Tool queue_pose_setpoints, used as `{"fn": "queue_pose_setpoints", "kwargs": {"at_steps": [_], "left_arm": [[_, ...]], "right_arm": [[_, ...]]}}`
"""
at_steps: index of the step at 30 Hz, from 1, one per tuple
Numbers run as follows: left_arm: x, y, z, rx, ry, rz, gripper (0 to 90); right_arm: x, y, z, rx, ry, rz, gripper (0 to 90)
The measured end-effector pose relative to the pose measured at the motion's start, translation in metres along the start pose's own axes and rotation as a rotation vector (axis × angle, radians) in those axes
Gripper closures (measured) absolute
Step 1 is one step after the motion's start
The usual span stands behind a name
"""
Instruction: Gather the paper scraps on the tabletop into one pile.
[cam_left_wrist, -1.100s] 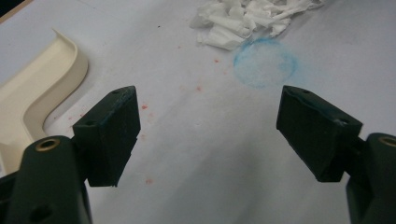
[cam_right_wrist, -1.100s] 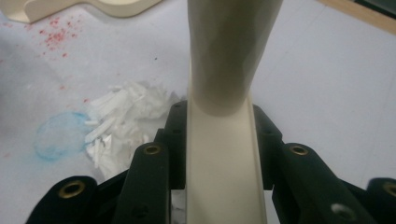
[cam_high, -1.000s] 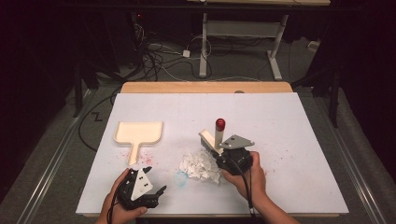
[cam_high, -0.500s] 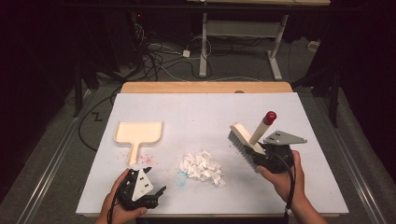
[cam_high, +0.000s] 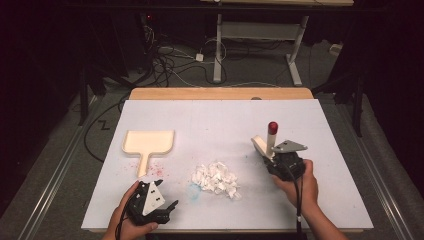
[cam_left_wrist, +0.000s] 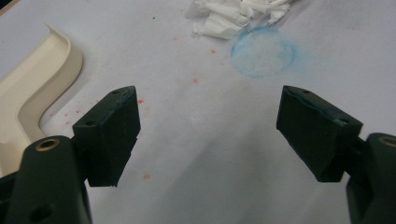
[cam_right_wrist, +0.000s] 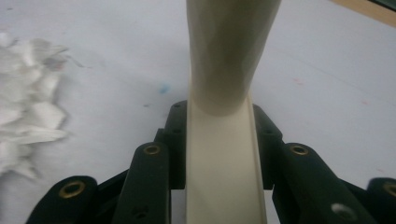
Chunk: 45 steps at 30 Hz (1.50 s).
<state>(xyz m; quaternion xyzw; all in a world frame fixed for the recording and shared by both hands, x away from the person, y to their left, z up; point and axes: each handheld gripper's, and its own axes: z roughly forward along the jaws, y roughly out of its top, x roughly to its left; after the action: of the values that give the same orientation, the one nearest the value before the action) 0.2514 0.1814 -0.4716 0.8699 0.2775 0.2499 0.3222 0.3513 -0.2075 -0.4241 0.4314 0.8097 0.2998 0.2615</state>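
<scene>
Item 1, the table (cam_high: 200, 120): white-topped, with faint red and blue marks. Item 2, the dustpan (cam_high: 147, 143): cream, lying flat at left, handle toward us. Item 3, the paper scraps (cam_high: 216, 178): 1 white heap at centre, between both hands. Item 4, the brush (cam_high: 266, 144): red-tipped handle upright, clamped in the right tongs (cam_high: 278, 161), just right of the heap. Item 5, the left tongs (cam_high: 170, 207): apart, empty, near the front edge. We judge sweeping is in hand; next, the left tongs should take the dustpan. The left gripper view alone reveals a blue ring (cam_left_wrist: 264, 50) beside the scraps.
</scene>
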Motion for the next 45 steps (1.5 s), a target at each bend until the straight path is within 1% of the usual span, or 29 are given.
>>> {"fn": "queue_pose_setpoints", "kwargs": {"at_steps": [1,3,5,7,10,11,12,14,15,17,18,20,22,23,24,25,26,28,30,31,33,35,36,37,38,39,41,43,45], "left_arm": [[0.0,0.0,0.0,0.0,0.001,0.003,20.5],[-0.001,0.0,0.0,-0.002,0.0,0.006,20.5],[-0.001,0.0,0.0,-0.004,-0.001,0.004,20.5],[0.0,0.0,0.0,-0.002,-0.002,0.002,20.5],[0.001,-0.001,0.001,0.004,-0.004,0.002,20.5],[0.0,-0.001,0.001,0.003,-0.003,-0.001,20.5],[0.0,-0.001,0.001,0.006,-0.003,0.003,20.5],[0.001,-0.001,0.001,0.01,-0.003,0.006,20.5],[0.0,-0.002,0.002,0.011,0.0,0.006,20.5],[0.0,-0.001,0.002,0.018,0.008,0.014,20.5],[0.0,-0.001,0.002,0.018,0.011,0.017,20.4],[0.0,-0.001,0.001,0.016,0.011,0.016,20.4],[0.0,-0.002,0.001,0.015,0.012,0.013,20.3],[0.001,-0.002,0.001,0.016,0.012,0.01,20.3],[0.001,-0.002,0.002,0.017,0.011,0.008,20.3],[0.001,-0.002,0.002,0.019,0.012,0.01,20.3],[0.001,-0.002,0.002,0.024,0.013,0.012,20.3],[0.0,-0.002,0.002,0.026,0.012,0.014,20.3],[0.0,-0.002,0.002,0.028,0.012,0.014,20.3],[0.0,-0.002,0.003,0.028,0.013,0.014,20.3],[0.0,-0.002,0.003,0.028,0.012,0.013,20.3],[0.0,-0.001,0.003,0.03,0.016,0.014,20.3],[0.0,-0.001,0.003,0.029,0.017,0.012,19.5],[0.0,-0.001,0.003,0.026,0.018,0.01,19.5],[0.0,-0.001,0.003,0.023,0.017,0.007,19.5],[0.0,-0.001,0.003,0.022,0.017,0.005,19.5],[0.0,0.0,0.003,0.026,0.014,0.004,19.5],[-0.001,0.0,0.004,0.027,0.015,0.009,19.5],[-0.002,0.0,0.004,0.027,0.015,0.01,19.3]], "right_arm": [[0.0,0.0,0.0,0.0,0.0,0.0,67.8],[0.017,0.003,0.003,-0.003,0.006,-0.046,67.7],[0.033,0.008,0.006,-0.012,0.033,-0.059,67.7],[0.05,0.012,0.008,-0.02,0.041,-0.092,67.7],[0.071,0.015,0.013,-0.04,0.079,-0.13,67.2],[0.078,0.016,0.013,-0.047,0.078,-0.144,67.0],[0.082,0.016,0.012,-0.063,0.079,-0.158,67.3],[0.087,0.017,0.01,-0.079,0.113,-0.145,67.5],[0.087,0.018,0.007,-0.094,0.12,-0.141,67.8],[0.084,0.019,0.001,-0.117,0.17,-0.12,67.9],[0.079,0.02,-0.008,-0.158,0.147,-0.152,67.9],[0.076,0.02,-0.013,-0.172,0.134,-0.166,67.9],[0.061,0.02,-0.027,-0.204,0.153,-0.147,67.9],[0.046,0.019,-0.039,-0.206,0.168,-0.129,67.9],[0.046,0.019,-0.039,-0.206,0.168,-0.129,67.9],[0.04,0.017,-0.045,-0.203,0.179,-0.123,67.9],[0.028,0.013,-0.056,-0.191,0.206,-0.131,67.9],[0.024,0.011,-0.06,-0.182,0.221,-0.136,67.9],[0.016,0.001,-0.069,-0.149,0.249,-0.159,67.9],[0.012,-0.009,-0.075,-0.114,0.291,-0.194,67.9],[0.012,-0.013,-0.076,-0.102,0.306,-0.203,67.9],[0.012,-0.022,-0.081,-0.064,0.362,-0.238,67.9],[0.015,-0.03,-0.086,-0.042,0.404,-0.265,67.9],[0.015,-0.03,-0.086,-0.042,0.404,-0.265,67.9],[0.017,-0.033,-0.088,-0.044,0.42,-0.261,67.9],[0.022,-0.04,-0.091,-0.022,0.463,-0.28,67.9],[0.025,-0.041,-0.091,-0.009,0.464,-0.287,68.0],[0.03,-0.045,-0.085,0.019,0.456,-0.31,68.0],[0.032,-0.044,-0.077,0.02,0.446,-0.312,68.0]]}}
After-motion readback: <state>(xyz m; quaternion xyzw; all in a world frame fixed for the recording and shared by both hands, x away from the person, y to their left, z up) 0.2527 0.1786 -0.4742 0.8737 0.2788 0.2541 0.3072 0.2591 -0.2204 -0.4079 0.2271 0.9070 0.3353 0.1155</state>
